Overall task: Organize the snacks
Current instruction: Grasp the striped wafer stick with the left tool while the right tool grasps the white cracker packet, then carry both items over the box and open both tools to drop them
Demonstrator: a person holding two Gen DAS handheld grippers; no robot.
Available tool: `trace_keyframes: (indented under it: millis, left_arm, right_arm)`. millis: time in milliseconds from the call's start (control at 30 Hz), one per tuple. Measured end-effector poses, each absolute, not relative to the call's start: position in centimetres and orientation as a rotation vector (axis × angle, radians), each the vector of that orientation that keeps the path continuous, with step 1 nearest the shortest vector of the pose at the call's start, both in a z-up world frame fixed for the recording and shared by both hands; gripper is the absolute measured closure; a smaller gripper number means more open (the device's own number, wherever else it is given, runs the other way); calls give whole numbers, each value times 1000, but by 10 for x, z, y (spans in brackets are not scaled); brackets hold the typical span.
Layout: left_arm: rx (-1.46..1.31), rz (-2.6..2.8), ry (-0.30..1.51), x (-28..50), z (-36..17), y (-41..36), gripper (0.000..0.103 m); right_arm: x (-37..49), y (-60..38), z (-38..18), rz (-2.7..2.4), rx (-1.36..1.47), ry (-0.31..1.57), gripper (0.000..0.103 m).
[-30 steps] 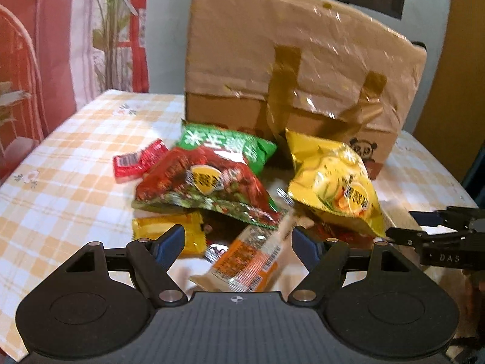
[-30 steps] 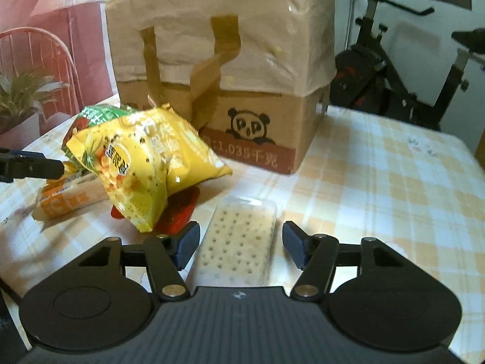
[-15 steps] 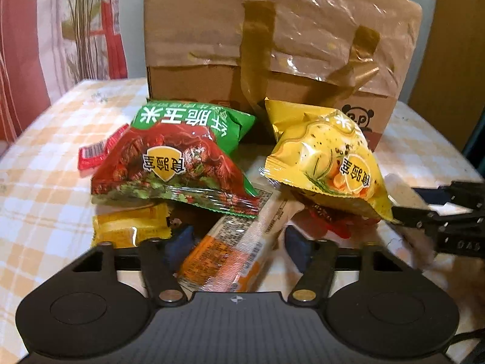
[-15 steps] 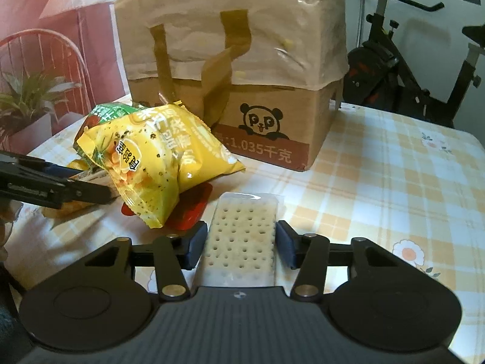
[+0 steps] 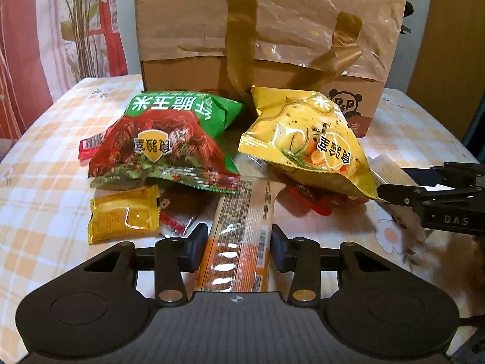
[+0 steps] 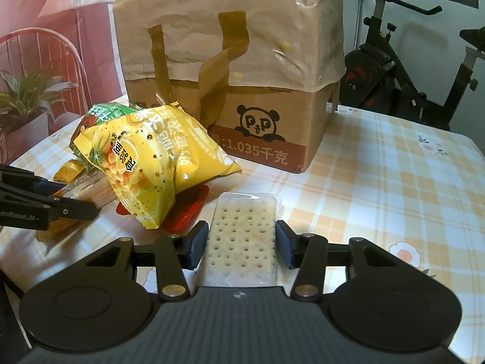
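Observation:
My left gripper (image 5: 239, 242) is closing on a long orange snack packet (image 5: 242, 203) that lies lengthwise between its jaws, and the pads meet its edges. My right gripper (image 6: 242, 242) is shut on a clear pack of pale dotted crackers (image 6: 245, 218), low over the table. A yellow chip bag (image 5: 306, 142) (image 6: 151, 166) and a red-and-green chip bag (image 5: 163, 145) lie just beyond the orange packet. In the right wrist view the left gripper's fingers (image 6: 45, 203) enter from the left edge.
A cardboard box under a brown paper bag (image 5: 272, 30) (image 6: 230, 45) stands behind the pile on the checked tablecloth (image 6: 394, 197). A small yellow packet (image 5: 124, 215) and flat red packets (image 6: 185, 212) lie around. An exercise bike (image 6: 394, 75) stands behind, right.
The left gripper moved forward and down over the orange packet and its jaws narrowed onto it. The right gripper's jaws narrowed from a small gap onto the cracker pack.

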State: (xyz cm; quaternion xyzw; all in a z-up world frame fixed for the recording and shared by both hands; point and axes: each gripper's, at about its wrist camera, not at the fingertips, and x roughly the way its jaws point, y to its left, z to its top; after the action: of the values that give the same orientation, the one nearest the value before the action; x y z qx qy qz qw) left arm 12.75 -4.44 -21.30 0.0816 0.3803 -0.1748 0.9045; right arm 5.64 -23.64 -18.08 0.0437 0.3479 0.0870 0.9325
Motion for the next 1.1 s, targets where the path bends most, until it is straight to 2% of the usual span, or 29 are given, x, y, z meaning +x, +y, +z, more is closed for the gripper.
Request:
trace_keyframes:
  millis: [133, 200, 300, 767, 1100]
  left_arm:
    - [169, -351, 779, 133, -214, -49, 58]
    - [163, -352, 773, 133, -213, -49, 62]
    - [129, -352, 765, 128, -209, -41, 63]
    - [43, -388, 782, 99, -193, -23, 63]
    - [15, -370, 725, 92, -181, -16, 63]
  right_arm:
    - [57, -237, -181, 179, 98, 714, 52]
    - [57, -236, -181, 178, 98, 714, 52]
    - [57, -237, -181, 179, 100, 715, 52]
    - [42, -229, -174, 146, 66, 676, 49]
    - [48, -232, -180, 101, 93, 731, 48]
